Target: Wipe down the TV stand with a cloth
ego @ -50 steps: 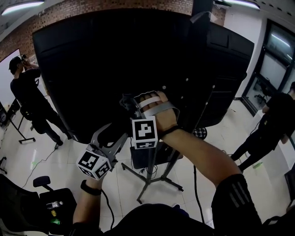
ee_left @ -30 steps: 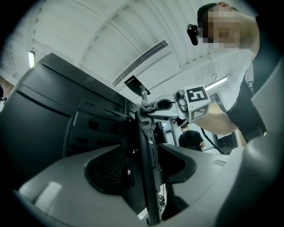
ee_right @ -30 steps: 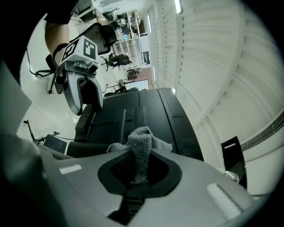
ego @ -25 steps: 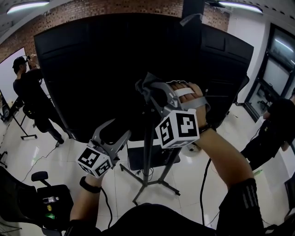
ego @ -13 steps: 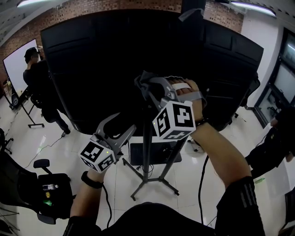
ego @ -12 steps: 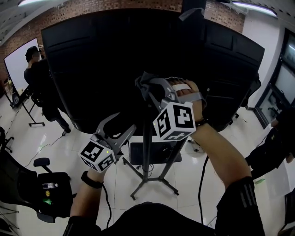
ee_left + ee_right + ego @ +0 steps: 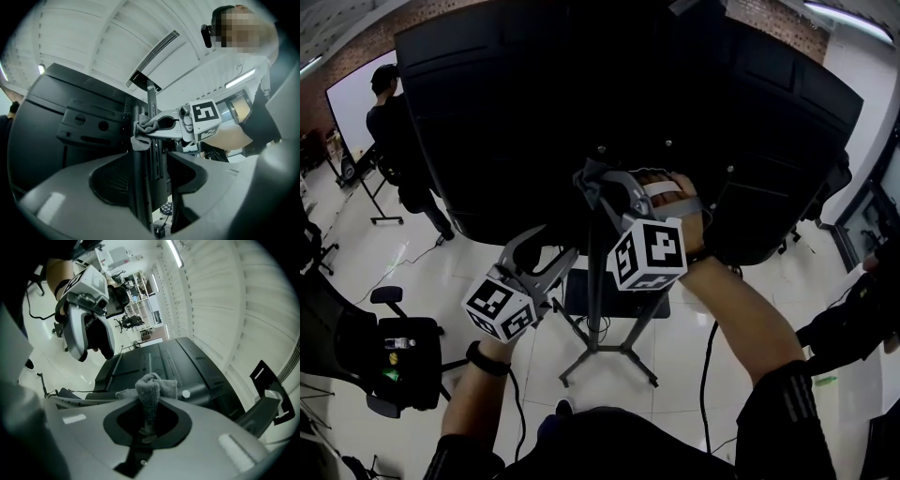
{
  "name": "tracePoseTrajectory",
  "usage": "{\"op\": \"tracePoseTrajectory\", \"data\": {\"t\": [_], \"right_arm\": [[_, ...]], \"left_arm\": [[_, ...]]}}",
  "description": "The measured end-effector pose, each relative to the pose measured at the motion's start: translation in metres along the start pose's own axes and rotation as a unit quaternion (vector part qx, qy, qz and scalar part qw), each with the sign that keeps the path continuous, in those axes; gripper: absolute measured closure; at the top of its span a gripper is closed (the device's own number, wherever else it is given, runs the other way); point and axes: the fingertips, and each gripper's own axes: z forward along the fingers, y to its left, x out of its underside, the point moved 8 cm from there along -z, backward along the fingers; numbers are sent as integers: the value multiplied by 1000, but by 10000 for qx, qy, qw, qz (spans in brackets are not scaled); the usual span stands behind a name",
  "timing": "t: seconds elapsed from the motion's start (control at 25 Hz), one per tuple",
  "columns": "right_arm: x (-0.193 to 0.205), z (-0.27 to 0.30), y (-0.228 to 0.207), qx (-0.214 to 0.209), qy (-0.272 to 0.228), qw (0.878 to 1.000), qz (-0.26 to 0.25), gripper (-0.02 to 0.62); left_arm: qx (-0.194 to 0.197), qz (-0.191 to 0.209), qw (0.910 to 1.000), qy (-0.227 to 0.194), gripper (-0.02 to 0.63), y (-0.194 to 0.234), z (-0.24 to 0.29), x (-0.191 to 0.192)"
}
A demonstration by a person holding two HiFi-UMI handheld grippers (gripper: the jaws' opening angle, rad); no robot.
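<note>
Two tools up at the TV's rear. Right tool pinches a grey cloth, which is pressed against the stand pole just below the black TV back. Left tool gapes wide lower down, pole in its gap; contact unclear.

Back of the TV up top, stand below it, both tools at the pole!
The TV fills the top, and the TV stand drops from under it to the floor. The right hand-held gripper sits high at the pole, with the cloth clamped in it and pressed against the pole. The left hand-held gripper is lower and to the left, and the pole shows between its parted jaws. An office chair is at lower left, and a person is beyond the TV's left edge.
</note>
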Motion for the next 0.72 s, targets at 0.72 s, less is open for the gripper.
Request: {"op": "tracePoseTrajectory", "data": {"t": [0.72], "right_arm": [[13, 12, 79, -63, -49, 9998, -162, 572]], "left_arm": [[-173, -166, 9985, 495, 351, -23, -16, 52]]}}
